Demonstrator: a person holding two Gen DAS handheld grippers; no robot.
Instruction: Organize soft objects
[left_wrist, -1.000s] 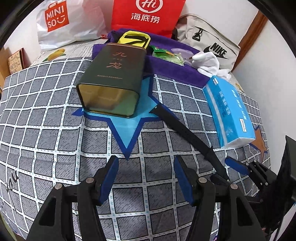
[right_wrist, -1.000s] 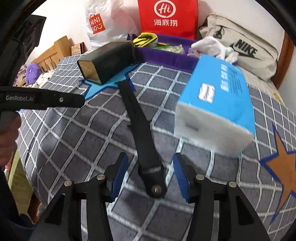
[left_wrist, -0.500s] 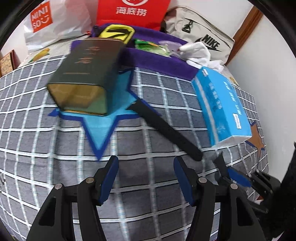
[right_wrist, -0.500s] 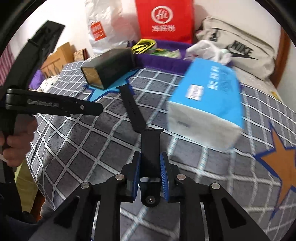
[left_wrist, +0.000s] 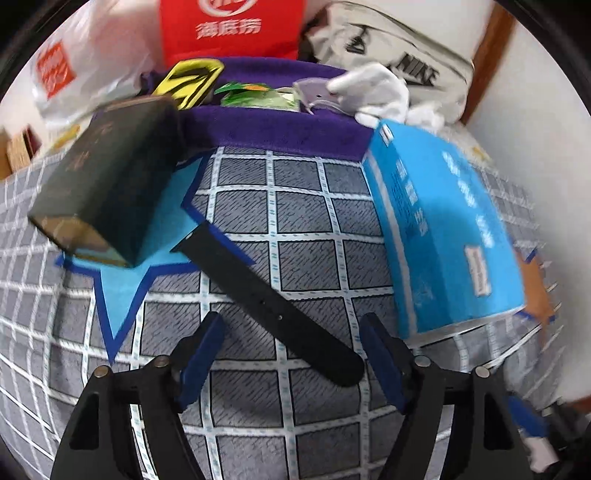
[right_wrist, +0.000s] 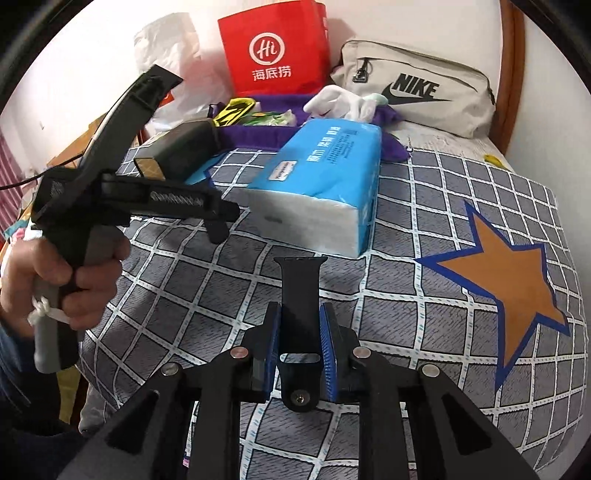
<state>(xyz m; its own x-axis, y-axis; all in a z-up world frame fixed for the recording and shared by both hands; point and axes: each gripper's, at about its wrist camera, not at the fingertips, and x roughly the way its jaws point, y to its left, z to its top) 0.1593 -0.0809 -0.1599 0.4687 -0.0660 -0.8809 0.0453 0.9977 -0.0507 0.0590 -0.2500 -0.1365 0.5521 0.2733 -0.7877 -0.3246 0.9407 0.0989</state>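
Note:
My right gripper (right_wrist: 300, 328) is shut on one black watch strap piece (right_wrist: 300, 291), which sticks up and forward from between the blue pads, off the checked bedspread (right_wrist: 424, 302). A second black strap (left_wrist: 269, 299) lies slantwise on the bedspread in the left wrist view. Its near end reaches in between the fingers of my left gripper (left_wrist: 291, 332). Those jaws are opening and the pads do not touch the strap. From the right wrist view, the left gripper (right_wrist: 218, 225) is held by a hand (right_wrist: 74, 273) at the left.
A blue tissue pack (left_wrist: 443, 236) lies right of the strap and a dark tin box (left_wrist: 107, 184) left of it. Behind are a purple cloth (left_wrist: 277, 129) with small items, white gloves (left_wrist: 376, 92), a red bag (left_wrist: 232, 29) and a grey Nike bag (right_wrist: 417, 88).
The right gripper closed on its strap piece and lifted it off the bedspread. The left gripper moved right and forward over the other strap, and its jaws spread wider.

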